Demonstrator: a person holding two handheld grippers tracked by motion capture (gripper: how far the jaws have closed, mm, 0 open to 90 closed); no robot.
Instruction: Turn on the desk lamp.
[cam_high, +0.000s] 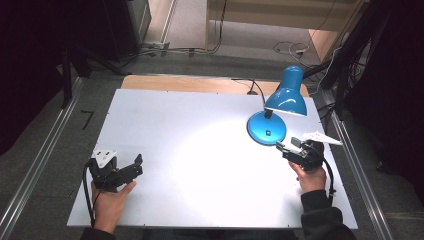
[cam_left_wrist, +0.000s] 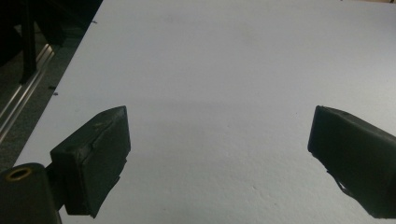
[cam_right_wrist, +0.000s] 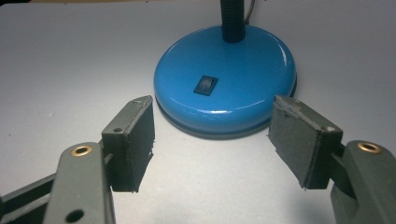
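A blue desk lamp stands at the right back of the white table (cam_high: 190, 150), its round base (cam_high: 267, 128) flat on the top and its shade (cam_high: 287, 94) tilted down, throwing light on the table. In the right gripper view the base (cam_right_wrist: 225, 79) carries a small black rocker switch (cam_right_wrist: 205, 85). My right gripper (cam_high: 286, 147) hovers just in front of the base, jaws open and empty, seen close up as the right gripper (cam_right_wrist: 212, 140). My left gripper (cam_high: 135, 165) rests near the table's front left, open, with bare table between its jaws (cam_left_wrist: 219, 154).
The lamp's black cord (cam_high: 250, 85) runs off the back edge over a wooden board (cam_high: 190, 82). Metal rails (cam_high: 45, 150) flank the table on both sides. More cables lie on the floor (cam_high: 290, 49) behind.
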